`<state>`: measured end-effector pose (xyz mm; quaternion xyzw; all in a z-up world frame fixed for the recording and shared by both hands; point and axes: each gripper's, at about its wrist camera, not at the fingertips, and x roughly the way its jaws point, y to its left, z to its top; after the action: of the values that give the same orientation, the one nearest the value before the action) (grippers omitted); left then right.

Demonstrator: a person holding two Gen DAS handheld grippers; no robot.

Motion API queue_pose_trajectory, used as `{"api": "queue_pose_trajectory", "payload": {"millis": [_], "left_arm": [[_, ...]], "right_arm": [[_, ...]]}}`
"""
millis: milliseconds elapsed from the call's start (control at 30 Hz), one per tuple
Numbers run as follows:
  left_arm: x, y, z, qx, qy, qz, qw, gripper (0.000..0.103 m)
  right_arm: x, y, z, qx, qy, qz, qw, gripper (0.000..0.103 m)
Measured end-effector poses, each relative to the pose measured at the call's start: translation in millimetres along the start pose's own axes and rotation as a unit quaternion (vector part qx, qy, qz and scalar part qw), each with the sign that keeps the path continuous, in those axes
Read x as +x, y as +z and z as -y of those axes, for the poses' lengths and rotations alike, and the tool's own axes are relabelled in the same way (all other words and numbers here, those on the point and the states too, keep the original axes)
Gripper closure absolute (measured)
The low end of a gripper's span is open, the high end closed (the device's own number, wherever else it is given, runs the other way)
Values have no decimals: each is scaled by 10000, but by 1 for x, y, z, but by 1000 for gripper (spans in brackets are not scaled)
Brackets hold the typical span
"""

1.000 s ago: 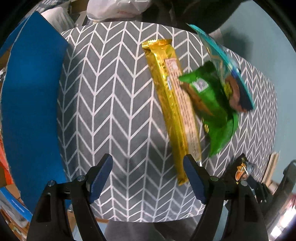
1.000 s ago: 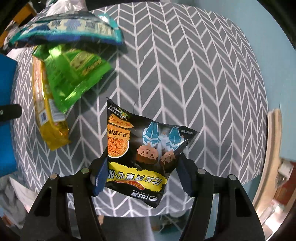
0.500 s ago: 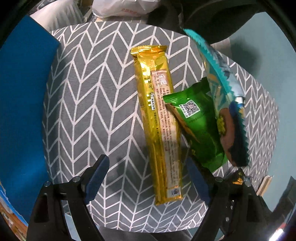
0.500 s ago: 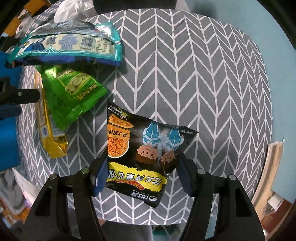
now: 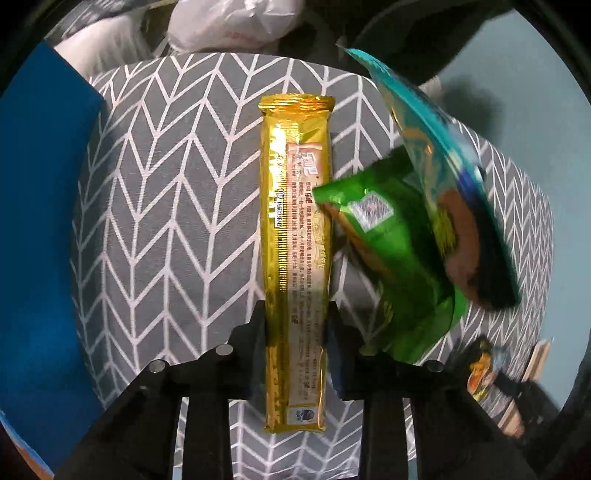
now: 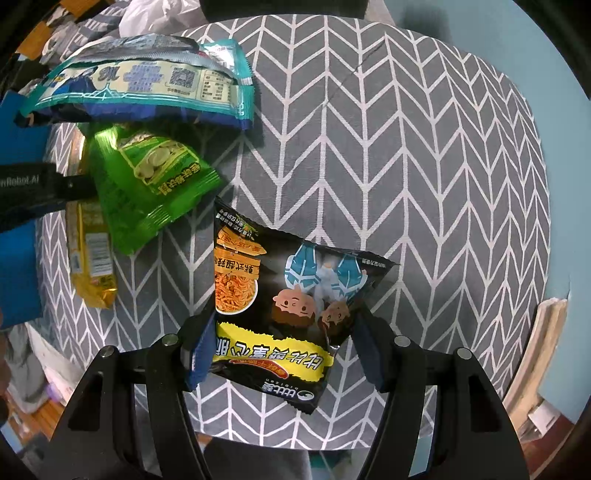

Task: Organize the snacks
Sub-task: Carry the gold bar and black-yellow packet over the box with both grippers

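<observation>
My left gripper is shut on the near part of a long gold snack pack that lies lengthwise on the grey chevron cloth. A green snack bag leans on its right side, with a teal bag over that. My right gripper is shut on a black noodle-snack bag and holds it above the cloth. In the right wrist view the gold pack, green bag and teal bag lie at the left.
A blue panel stands along the cloth's left edge. A white plastic bag lies beyond the far edge. The right half of the cloth carries nothing. A wooden frame sits past its right edge.
My left gripper moved forward over the gold pack's near end and closed on it. My right gripper kept hold of the black bag and barely moved.
</observation>
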<state>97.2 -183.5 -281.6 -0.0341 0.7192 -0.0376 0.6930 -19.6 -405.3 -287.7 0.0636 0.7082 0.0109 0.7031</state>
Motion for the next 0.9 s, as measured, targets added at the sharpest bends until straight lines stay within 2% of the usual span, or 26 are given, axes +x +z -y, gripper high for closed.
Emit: {"api": "queue_pose_trajectory", "payload": {"millis": [367,533,600,633,767,900], "left_arm": [[3,-37,-37,319,203,-117,9992,74],[5,-49,-58,113,120,-174,9997,73],[11,-50,-70,7,27,-160,9999,69],[12,-49,-73,-18,-2,-149,9999,68],[15,-35,-80,15,83,-67,9999,51],[24,-6,-72,24,84,-174,9998,51]], "right_arm": [[13,-6,-31,-161,106,35,9998,38],[17,-8,-47,-215,163,54,9996,38],[18,-9,-54,-239,180,58,9995,38],[18,-10,-55,-248,177,66,9995,38],[17,-16,-64,-239,138,106,9996,38],[13,-19,-70,-211,101,151,9996,38]]}}
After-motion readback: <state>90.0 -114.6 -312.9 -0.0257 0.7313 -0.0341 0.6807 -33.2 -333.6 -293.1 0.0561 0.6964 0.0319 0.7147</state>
